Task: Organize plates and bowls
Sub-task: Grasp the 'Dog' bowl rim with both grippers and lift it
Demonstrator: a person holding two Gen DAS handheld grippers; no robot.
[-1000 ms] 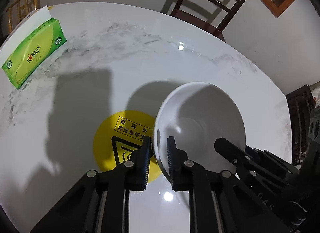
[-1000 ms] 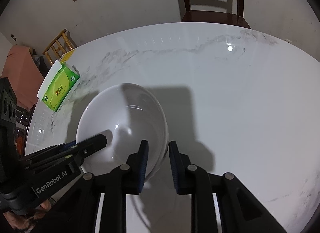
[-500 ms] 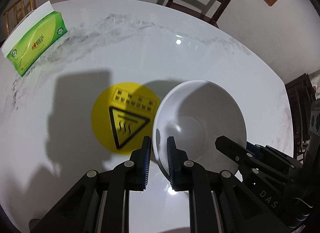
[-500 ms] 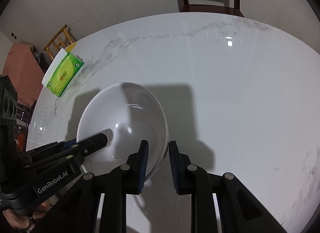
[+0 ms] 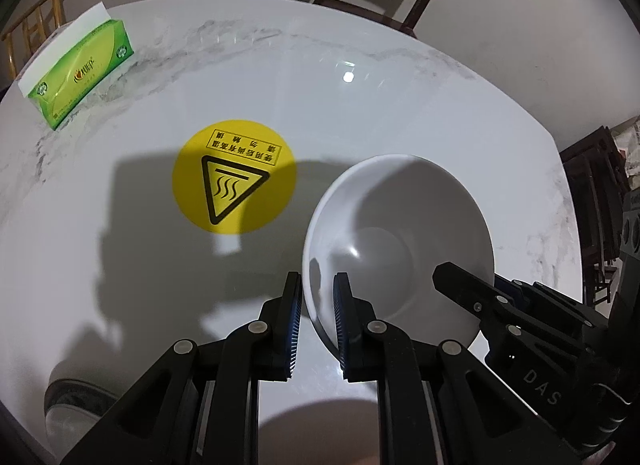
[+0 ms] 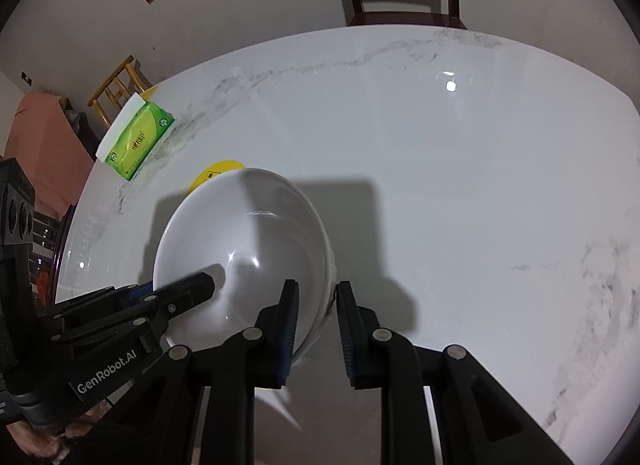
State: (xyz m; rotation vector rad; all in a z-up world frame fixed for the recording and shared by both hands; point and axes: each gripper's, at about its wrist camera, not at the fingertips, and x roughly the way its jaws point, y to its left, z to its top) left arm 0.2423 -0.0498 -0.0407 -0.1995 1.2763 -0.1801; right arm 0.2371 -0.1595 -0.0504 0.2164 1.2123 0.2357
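We have carried the bowl (image 5: pixel 400 237) rightward off the yellow sticker (image 5: pixel 235 176), now fully uncovered. Both the left gripper (image 5: pixel 317 297) and right gripper (image 6: pixel 313 305) keep narrow fingers pinching opposite rims, so we judge the bowl mid-transfer above the tabletop (image 6: pixel 440 169).

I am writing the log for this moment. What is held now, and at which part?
The white bowl, held by both grippers: the left gripper and the right gripper each have their jaws shut on its rim, at opposite sides.
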